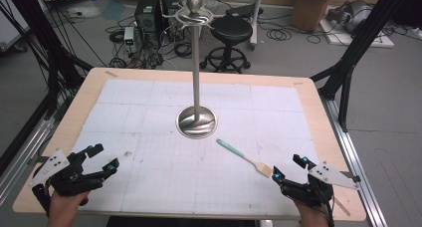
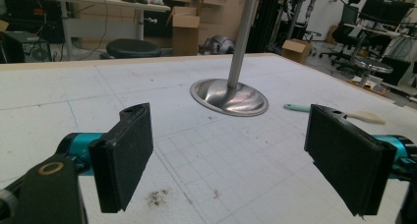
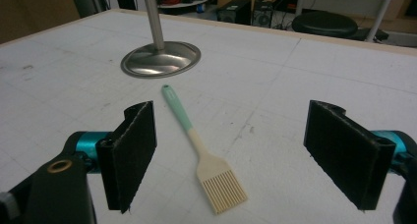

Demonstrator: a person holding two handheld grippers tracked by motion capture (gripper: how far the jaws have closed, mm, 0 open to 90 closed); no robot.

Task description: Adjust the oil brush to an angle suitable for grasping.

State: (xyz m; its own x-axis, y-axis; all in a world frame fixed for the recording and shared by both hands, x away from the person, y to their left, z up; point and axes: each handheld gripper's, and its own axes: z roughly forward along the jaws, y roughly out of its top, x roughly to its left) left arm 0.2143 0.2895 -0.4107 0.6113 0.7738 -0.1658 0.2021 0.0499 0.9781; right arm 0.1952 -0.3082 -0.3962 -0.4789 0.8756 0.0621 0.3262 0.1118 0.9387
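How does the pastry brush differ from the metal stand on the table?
The pastry brush lies flat on the table, while the metal stand rises upright from a round base. The brush has a mint-green handle and cream bristles; the stand is shiny silver all over. The brush is far shorter than the stand's pole. Both rest on the white gridded mat, apart from each other.

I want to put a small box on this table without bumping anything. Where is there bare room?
The far strip behind the stand's base is bare, as are the left half between the base and the left gripper, and the far right corner. It is tighter at the near right, where the brush lies just ahead of the right gripper.
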